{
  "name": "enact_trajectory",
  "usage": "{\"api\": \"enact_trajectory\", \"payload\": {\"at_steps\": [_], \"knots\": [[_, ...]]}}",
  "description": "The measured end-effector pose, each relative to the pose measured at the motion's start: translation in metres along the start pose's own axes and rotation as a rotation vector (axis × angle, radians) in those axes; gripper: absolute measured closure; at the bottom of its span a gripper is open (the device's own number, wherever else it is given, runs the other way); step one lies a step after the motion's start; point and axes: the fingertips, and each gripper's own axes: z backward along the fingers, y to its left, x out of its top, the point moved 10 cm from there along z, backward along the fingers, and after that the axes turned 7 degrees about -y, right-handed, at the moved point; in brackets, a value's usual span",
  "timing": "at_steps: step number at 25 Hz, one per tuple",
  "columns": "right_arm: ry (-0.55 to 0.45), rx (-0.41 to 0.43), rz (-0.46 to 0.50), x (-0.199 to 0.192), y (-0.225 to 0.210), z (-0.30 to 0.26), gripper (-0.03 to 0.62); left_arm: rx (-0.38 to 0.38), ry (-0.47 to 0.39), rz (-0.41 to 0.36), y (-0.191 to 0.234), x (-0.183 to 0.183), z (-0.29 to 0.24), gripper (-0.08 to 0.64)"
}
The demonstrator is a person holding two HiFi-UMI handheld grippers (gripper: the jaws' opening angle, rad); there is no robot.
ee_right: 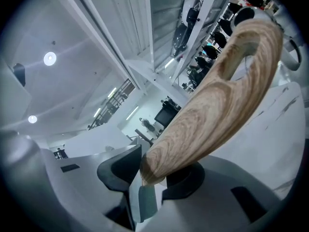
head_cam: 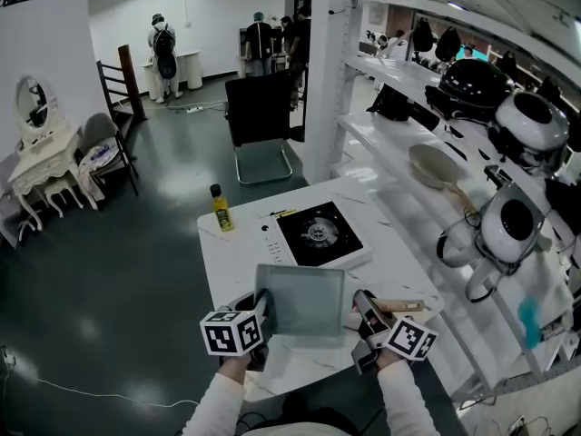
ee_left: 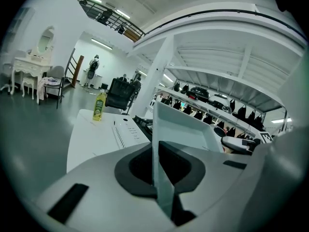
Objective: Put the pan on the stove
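Note:
A square grey pan with a wooden handle hangs over the near end of the white table. My left gripper is shut on the pan's left rim, and in the left gripper view the thin wall of the pan stands upright between the jaws. My right gripper is shut on the wooden handle, which runs up and away from the jaws. The stove, a black burner plate on a white body, lies farther back on the table, beyond the pan.
A yellow oil bottle stands at the table's far left corner. White shelves on the right carry helmets and a light pan. A white post and a black chair stand behind the table.

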Motion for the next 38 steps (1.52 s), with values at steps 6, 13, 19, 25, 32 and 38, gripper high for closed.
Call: {"api": "enact_trajectory", "payload": {"at_steps": [6,13,19,25,32,38], "knots": [[-0.002,-0.015,-0.002,0.006,-0.007,-0.020,0.437,-0.012,0.006,-0.001,0.011,0.008,-0.023,0.528],[0.005,-0.017,-0.002,0.021,-0.019,-0.046,0.437,-0.008,0.013,0.003,0.016,0.017,-0.053,0.529],[0.015,-0.027,-0.005,0.038,-0.036,-0.073,0.437,-0.009,0.022,0.006,0.020,0.026,-0.088,0.528],[0.028,-0.040,-0.015,0.053,-0.054,-0.100,0.437,0.000,0.038,0.013,0.026,0.033,-0.123,0.528],[0.046,-0.057,-0.027,0.071,-0.077,-0.130,0.437,0.006,0.063,0.024,0.031,0.041,-0.167,0.528],[0.070,-0.064,-0.018,0.086,-0.093,-0.153,0.437,0.003,0.092,0.044,0.035,0.042,-0.195,0.529]]}}
